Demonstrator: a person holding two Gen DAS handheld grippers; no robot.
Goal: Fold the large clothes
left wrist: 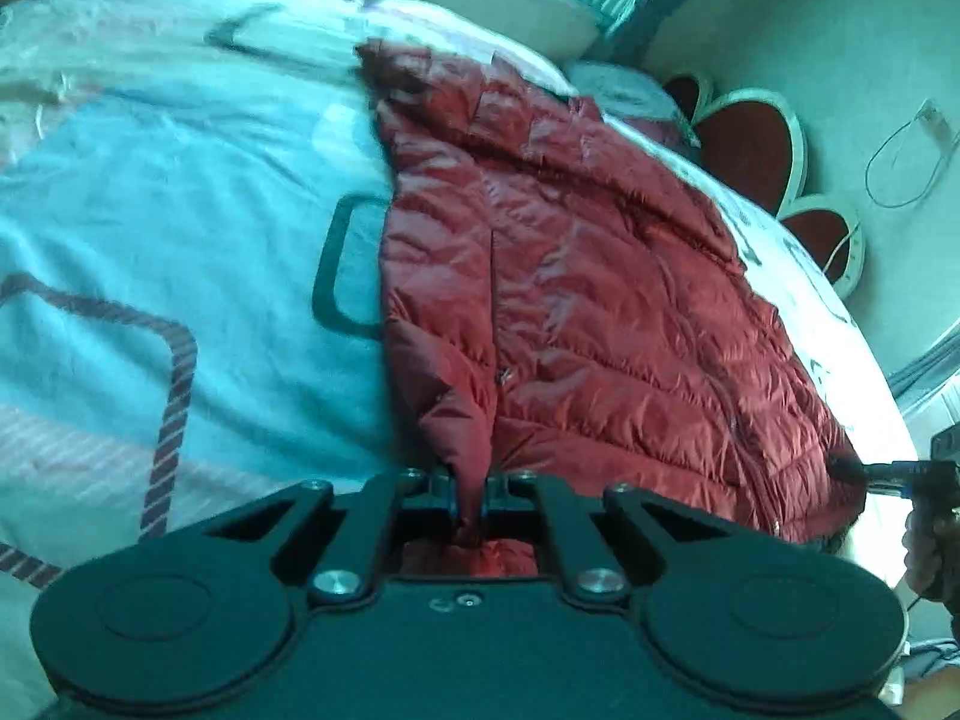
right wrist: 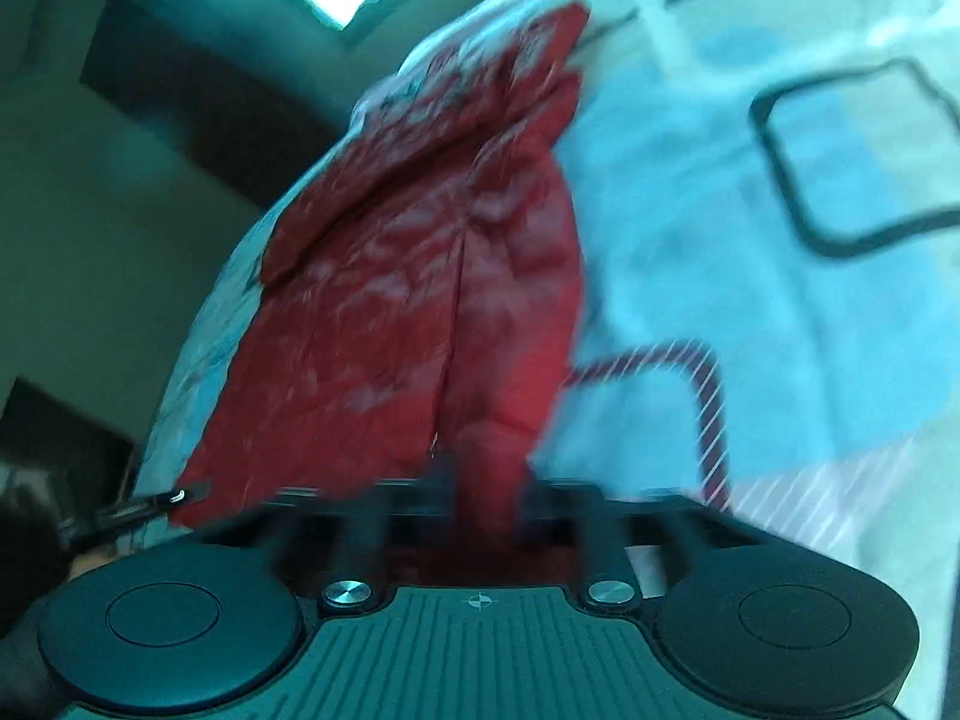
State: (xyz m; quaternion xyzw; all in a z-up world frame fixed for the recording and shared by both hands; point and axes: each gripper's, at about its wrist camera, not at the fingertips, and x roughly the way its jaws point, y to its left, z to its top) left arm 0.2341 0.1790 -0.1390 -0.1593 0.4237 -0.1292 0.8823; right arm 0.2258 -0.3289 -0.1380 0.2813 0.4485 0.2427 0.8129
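Observation:
A dark red quilted puffer jacket (left wrist: pixel 588 276) lies spread on a bed with a light blue and white cover (left wrist: pixel 150 210). My left gripper (left wrist: pixel 471 495) is shut on the jacket's near hem at one corner. My right gripper (right wrist: pixel 489 498) is shut on another part of the jacket's hem; this view is blurred, with the jacket (right wrist: pixel 420 276) stretching away from the fingers. The right gripper also shows at the jacket's far corner in the left wrist view (left wrist: pixel 840 468). The left gripper shows at the lower left of the right wrist view (right wrist: pixel 180 495).
A headboard with dark red, white-rimmed round panels (left wrist: pixel 756 150) stands to the right of the bed. A white cable (left wrist: pixel 900 150) hangs on the wall. A pillow (left wrist: pixel 468 6) lies at the far end. The bed cover (right wrist: pixel 750 240) fills the right of the right wrist view.

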